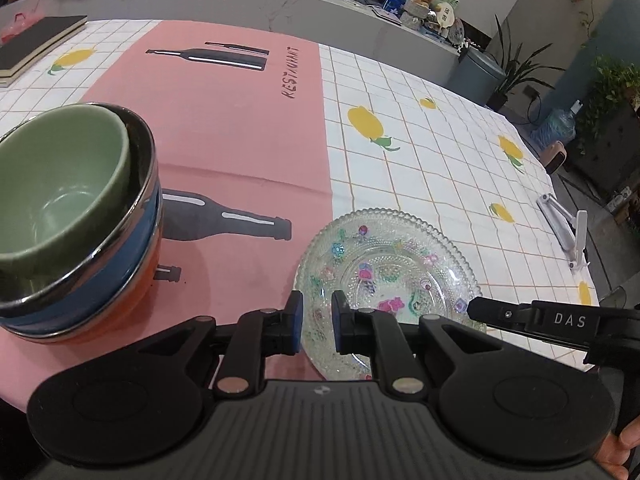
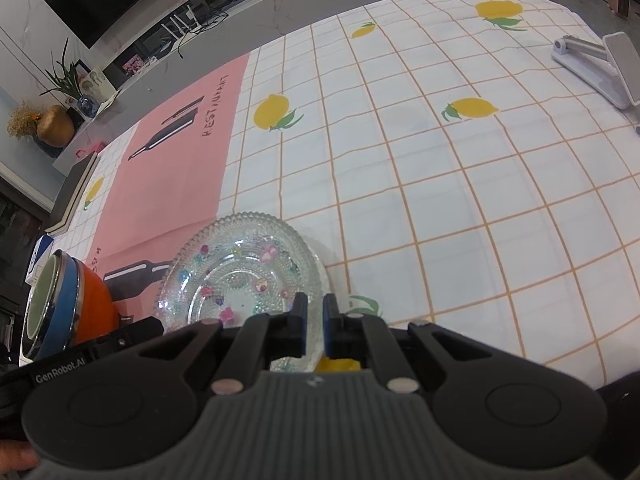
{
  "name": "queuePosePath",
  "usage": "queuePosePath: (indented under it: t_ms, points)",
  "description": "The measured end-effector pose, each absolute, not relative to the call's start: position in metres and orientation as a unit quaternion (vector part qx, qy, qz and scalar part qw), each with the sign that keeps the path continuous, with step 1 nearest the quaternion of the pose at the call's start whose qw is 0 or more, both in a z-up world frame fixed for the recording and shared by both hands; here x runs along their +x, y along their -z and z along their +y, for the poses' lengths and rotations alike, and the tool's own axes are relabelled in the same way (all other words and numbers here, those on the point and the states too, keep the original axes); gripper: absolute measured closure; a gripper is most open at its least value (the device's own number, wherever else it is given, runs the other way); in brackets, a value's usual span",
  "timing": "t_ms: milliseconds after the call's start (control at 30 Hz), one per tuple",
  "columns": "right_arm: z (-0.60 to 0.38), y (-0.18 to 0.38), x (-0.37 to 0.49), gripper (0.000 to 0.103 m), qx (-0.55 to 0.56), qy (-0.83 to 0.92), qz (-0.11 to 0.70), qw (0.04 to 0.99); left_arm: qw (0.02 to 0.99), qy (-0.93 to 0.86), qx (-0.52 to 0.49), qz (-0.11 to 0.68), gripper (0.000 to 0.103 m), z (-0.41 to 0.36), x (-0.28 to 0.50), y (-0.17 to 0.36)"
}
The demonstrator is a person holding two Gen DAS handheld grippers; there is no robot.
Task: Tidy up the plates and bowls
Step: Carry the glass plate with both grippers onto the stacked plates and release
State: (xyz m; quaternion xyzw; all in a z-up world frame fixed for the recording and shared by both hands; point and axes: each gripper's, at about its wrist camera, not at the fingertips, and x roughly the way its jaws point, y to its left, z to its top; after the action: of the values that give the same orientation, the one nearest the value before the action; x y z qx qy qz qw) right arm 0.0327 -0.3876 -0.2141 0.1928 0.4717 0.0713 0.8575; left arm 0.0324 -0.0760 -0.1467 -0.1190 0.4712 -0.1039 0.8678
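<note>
The left hand-held gripper (image 1: 317, 306) is seen with its blue pads set to a narrow gap. The near left rim of the glass plate (image 1: 392, 268) shows through that gap, just beside the left pad. Whether the pads press on the glass cannot be told.

The right hand-held gripper (image 2: 315, 305) is closed to its narrowest, and the plate's rim is pinched between its pads. In the left wrist view its black fingertip is seen touching the plate's right edge. A fingertip of the person (image 1: 624, 448) is glimpsed at the lower corner behind each tool.

The plate is clear, beaded glass with a scalloped edge and small coloured flowers. It is found at the near edge of the counter (image 2: 440, 200), where the pink mat (image 1: 240, 136) meets the white checked cloth. From the right wrist view, it appears tilted rather than flat.

To the plate's left, apart from it, a stack of bowls (image 1: 120, 280) is placed on the pink mat. A green bowl (image 1: 60, 184) is nested on top, inside a bowl with a shiny metal rim. A blue one and an orange one are stacked beneath.

Dark bottle shapes are printed on the mat and yellow lemons on the cloth. Farther out, a white folding stand (image 2: 600, 68) is laid near the counter's right edge. A dark notebook (image 1: 36, 44) is set at the far left corner.
</note>
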Motion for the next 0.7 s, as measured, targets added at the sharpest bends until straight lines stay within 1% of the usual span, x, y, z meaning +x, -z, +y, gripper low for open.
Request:
queuePosePath:
  t_ms: [67, 100, 133, 233, 267, 367, 433, 500, 533, 567, 700]
  points:
    - [-0.388, 0.214, 0.032, 0.098, 0.194, -0.071, 0.472, 0.857, 0.869, 0.102, -0.121, 0.468, 0.088, -0.075, 0.031, 0.146]
    - [-0.388, 0.214, 0.032, 0.094, 0.195, -0.072, 0.471, 0.857, 0.870, 0.103, -0.125, 0.465, 0.087, -0.074, 0.030, 0.145]
    - [-0.389, 0.213, 0.032, 0.094, 0.196, -0.070, 0.470, 0.858, 0.871, 0.105, -0.131, 0.461, 0.086, -0.072, 0.030, 0.144]
    - [-0.392, 0.209, 0.030, 0.093, 0.194, -0.065, 0.460, 0.864, 0.869, 0.107, -0.158, 0.457, 0.075, -0.066, 0.031, 0.145]
    - [-0.393, 0.208, 0.030, 0.093, 0.196, -0.063, 0.458, 0.865, 0.867, 0.104, -0.162, 0.459, 0.074, -0.065, 0.031, 0.145]
    - [-0.397, 0.208, 0.029, 0.093, 0.203, -0.058, 0.455, 0.865, 0.863, 0.102, -0.174, 0.462, 0.074, -0.061, 0.032, 0.148]
    - [-0.398, 0.209, 0.027, 0.097, 0.206, -0.062, 0.453, 0.865, 0.858, 0.110, -0.192, 0.464, 0.074, -0.058, 0.031, 0.150]
    - [-0.397, 0.210, 0.025, 0.098, 0.207, -0.068, 0.452, 0.865, 0.850, 0.117, -0.208, 0.469, 0.074, -0.056, 0.032, 0.152]
    - [-0.397, 0.211, 0.024, 0.101, 0.208, -0.070, 0.452, 0.864, 0.850, 0.116, -0.208, 0.470, 0.075, -0.056, 0.033, 0.152]
    - [-0.396, 0.212, 0.024, 0.102, 0.209, -0.071, 0.454, 0.863, 0.851, 0.115, -0.206, 0.470, 0.079, -0.056, 0.032, 0.153]
    - [-0.392, 0.213, 0.023, 0.103, 0.201, -0.071, 0.453, 0.866, 0.849, 0.114, -0.209, 0.472, 0.082, -0.054, 0.033, 0.154]
